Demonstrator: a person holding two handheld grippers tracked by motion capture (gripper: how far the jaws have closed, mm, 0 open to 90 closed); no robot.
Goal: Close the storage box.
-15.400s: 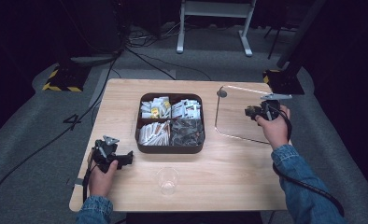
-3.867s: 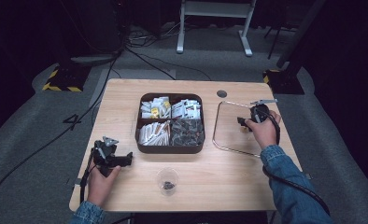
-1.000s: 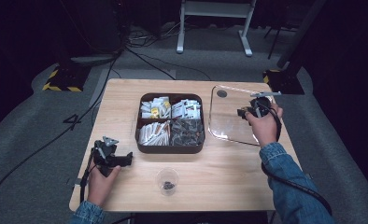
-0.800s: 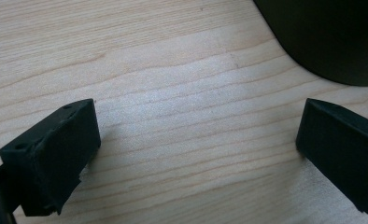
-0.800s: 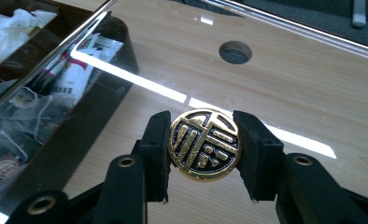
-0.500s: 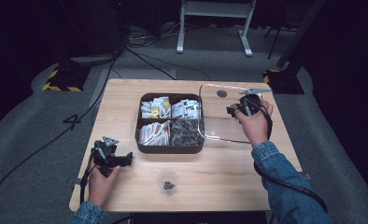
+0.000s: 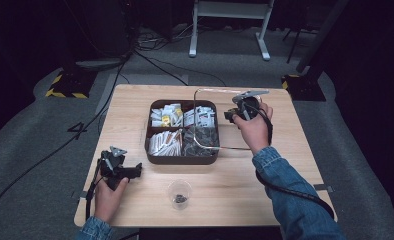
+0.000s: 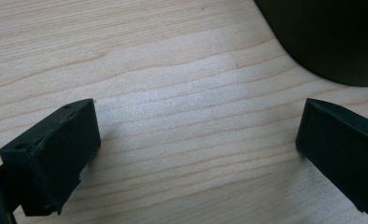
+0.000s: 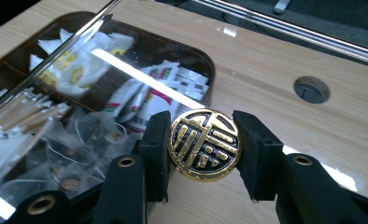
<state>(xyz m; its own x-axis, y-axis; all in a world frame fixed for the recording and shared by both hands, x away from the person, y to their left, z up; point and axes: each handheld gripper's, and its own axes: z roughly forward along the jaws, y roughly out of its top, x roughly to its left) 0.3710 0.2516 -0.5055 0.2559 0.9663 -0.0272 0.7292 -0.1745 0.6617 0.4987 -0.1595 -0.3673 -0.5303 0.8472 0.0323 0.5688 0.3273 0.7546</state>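
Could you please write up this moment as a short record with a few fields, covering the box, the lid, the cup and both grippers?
box: dark four-compartment tray mid-table, holding sachets, sticks and tea bags
lid: clear lid held above the tray's right half, partly overlapping it
knob: round gold-and-black knob on the lid, clamped between the right jaws
right gripper: right gripper shut on the knob
left gripper: left gripper open, low over bare wooden table
cup: small clear cup near the front edge, something dark inside
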